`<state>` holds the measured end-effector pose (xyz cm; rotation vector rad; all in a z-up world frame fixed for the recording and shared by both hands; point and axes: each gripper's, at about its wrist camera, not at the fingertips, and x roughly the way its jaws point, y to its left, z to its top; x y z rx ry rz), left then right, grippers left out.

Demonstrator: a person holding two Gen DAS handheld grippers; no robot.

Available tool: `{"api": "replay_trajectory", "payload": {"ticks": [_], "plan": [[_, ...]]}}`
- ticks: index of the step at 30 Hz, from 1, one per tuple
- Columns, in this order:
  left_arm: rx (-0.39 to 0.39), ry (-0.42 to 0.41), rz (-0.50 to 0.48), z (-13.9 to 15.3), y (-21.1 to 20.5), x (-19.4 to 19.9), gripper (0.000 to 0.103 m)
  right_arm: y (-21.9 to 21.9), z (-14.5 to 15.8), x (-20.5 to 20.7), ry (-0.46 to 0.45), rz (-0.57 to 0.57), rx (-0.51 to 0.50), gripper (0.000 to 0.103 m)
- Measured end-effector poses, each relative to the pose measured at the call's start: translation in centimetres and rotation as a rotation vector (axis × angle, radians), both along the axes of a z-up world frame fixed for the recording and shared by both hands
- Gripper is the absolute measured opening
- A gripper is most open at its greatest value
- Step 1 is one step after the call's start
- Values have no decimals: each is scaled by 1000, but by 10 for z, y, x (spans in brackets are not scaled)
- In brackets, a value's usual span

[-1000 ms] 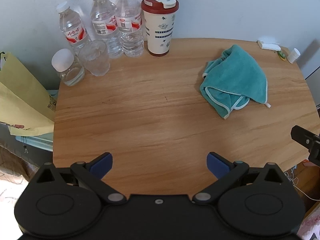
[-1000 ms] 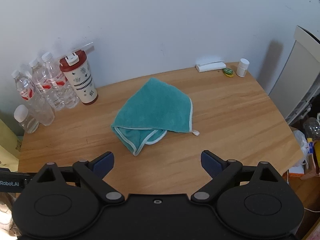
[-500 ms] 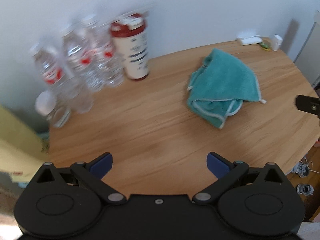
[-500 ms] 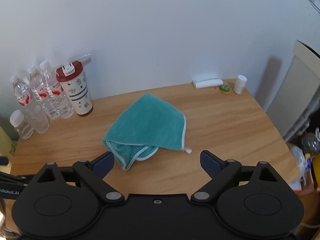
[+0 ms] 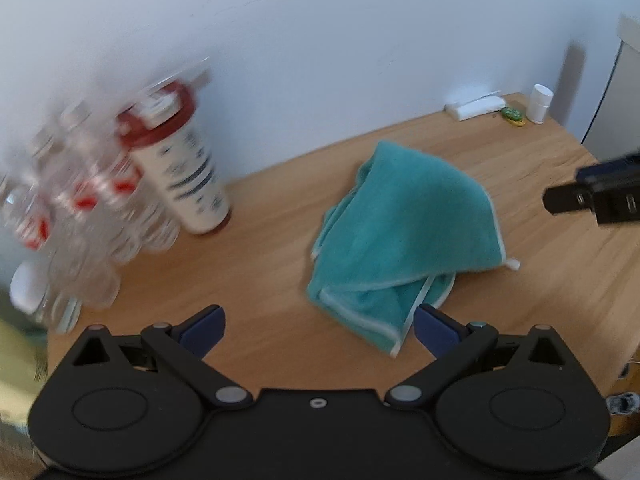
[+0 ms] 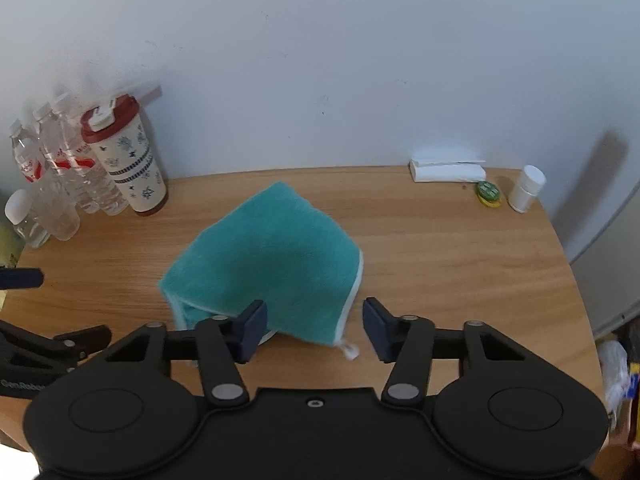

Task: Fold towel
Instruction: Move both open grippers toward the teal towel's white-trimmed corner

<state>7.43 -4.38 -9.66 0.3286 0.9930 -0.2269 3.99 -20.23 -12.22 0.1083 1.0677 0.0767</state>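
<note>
The teal towel [image 6: 268,256] lies crumpled and loosely doubled over on the wooden desk [image 6: 460,264], roughly at the desk's middle, with its white-piped hem running down the right side to a small white hanging loop [image 6: 349,350] at the near right corner. Taking the towel as landmark: the red-lidded tumbler [image 6: 124,160] and the water bottles [image 6: 60,172] stand well apart to its far left against the wall; a white packet [image 6: 446,170], a green-and-yellow item and a small white vial [image 6: 527,188] sit well apart to its far right. The right tongs [image 6: 314,330] are positioned directly in front of the towel's near right corner; the jaws are closing, the hem corner and loop appear between them, and the pads do not yet press on the cloth. The left tongs [image 5: 318,330] are released, jaws wide, with the towel's near left corner [image 5: 384,332] ahead and toward the right finger; nothing is gripped. The towel's long axis runs from the near edge away toward the wall, slightly diagonal. Judged from this layout, the right tongs are nearer to a grasp, and the towel must be spread before any fold.
</note>
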Motion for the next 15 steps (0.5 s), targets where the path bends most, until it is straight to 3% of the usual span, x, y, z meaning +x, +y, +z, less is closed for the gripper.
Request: {"api": "replay_trajectory", "payload": {"ticks": [8, 15], "plan": [[-36, 87, 1, -25, -37, 17, 103, -45, -51, 23, 81, 45, 47, 48], [57, 73, 23, -42, -64, 25, 103, -69, -74, 39, 98, 116, 106, 48]]}}
